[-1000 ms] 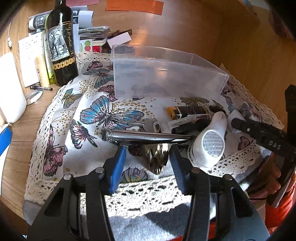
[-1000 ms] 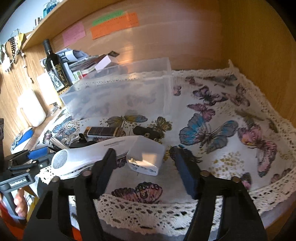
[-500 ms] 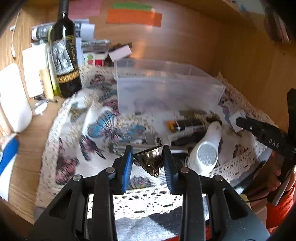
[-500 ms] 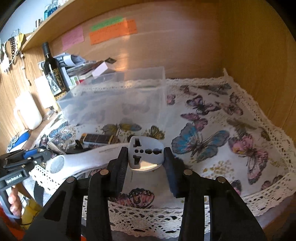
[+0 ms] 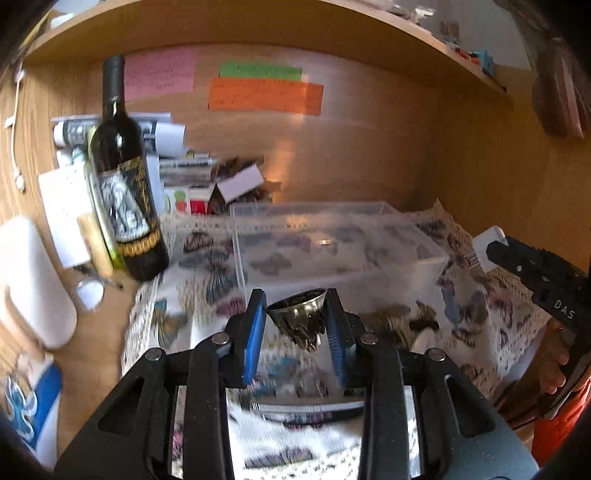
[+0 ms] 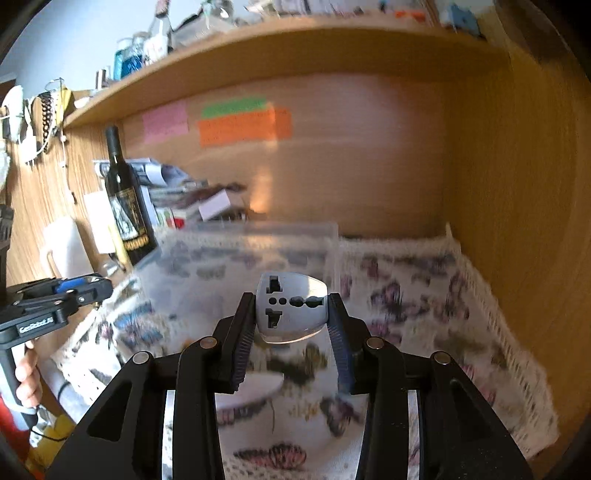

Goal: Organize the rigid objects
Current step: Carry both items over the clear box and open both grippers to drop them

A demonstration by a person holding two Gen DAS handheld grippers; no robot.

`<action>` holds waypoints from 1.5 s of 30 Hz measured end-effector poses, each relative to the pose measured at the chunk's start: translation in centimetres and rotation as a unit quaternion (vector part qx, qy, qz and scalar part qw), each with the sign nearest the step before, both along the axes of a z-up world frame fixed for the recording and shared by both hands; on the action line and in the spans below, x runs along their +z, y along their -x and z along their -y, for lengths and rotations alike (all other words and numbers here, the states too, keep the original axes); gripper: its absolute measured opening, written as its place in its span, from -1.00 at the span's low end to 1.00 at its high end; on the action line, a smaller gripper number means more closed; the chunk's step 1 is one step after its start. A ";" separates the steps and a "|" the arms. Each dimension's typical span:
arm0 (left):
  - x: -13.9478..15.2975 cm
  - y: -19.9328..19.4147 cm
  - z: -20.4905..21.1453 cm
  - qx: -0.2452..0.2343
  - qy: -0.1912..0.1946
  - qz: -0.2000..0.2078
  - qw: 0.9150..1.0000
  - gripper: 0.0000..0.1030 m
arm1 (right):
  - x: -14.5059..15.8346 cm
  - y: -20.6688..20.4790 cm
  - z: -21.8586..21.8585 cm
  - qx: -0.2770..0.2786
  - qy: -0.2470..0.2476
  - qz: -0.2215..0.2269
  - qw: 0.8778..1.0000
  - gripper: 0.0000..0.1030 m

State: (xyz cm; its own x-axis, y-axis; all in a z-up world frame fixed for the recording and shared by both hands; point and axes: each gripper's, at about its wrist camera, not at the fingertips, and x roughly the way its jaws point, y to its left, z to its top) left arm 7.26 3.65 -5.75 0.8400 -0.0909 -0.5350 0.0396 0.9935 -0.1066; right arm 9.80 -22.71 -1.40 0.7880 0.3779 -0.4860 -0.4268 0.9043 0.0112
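My left gripper [image 5: 295, 321] is shut on a small shiny metal cup [image 5: 301, 319] and holds it in the air in front of the clear plastic box [image 5: 332, 247]. My right gripper [image 6: 291, 317] is shut on a white travel plug adapter [image 6: 291, 310], also lifted, with the clear box [image 6: 251, 251] just beyond it. The adapter and the right gripper also show at the right of the left wrist view [image 5: 487, 247]. The left gripper shows at the left of the right wrist view [image 6: 74, 291]. Both views are blurred by motion.
A dark wine bottle [image 5: 125, 184] stands left of the box, with papers and small boxes [image 5: 207, 177] behind. The butterfly cloth [image 6: 424, 295] covers the desk. A wooden wall [image 6: 517, 221] is on the right and a shelf [image 5: 258, 26] overhead. A white object [image 5: 33, 280] lies far left.
Both grippers closed on their objects, the left on the metal cup and the right on the adapter, and lifted them off the cloth towards the clear box.
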 end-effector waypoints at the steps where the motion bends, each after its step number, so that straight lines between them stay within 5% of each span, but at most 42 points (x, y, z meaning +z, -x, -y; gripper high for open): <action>1: 0.3 -0.6 -0.2 0.000 0.000 0.000 1.000 -0.39 | 0.5 -0.2 -0.3 0.001 0.004 0.009 1.000 -0.31; 12: 0.5 -7.9 -1.6 -0.002 0.001 -0.052 0.999 -0.39 | 1.8 -5.8 -3.0 0.031 0.006 0.000 0.999 -0.31; 25: -3.0 -14.2 1.3 -0.026 -0.070 -0.106 0.992 -0.39 | -4.3 -13.1 -6.9 0.052 0.061 -0.115 0.990 -0.31; 34: -4.0 -15.6 1.4 -0.030 -0.066 -0.125 0.989 -0.38 | -6.0 -14.1 -7.9 0.050 0.087 -0.130 0.986 -0.31; 45: -0.6 -12.0 0.7 -0.022 -0.060 -0.068 0.996 0.29 | -2.9 -11.1 -7.3 0.054 0.076 -0.088 0.992 0.04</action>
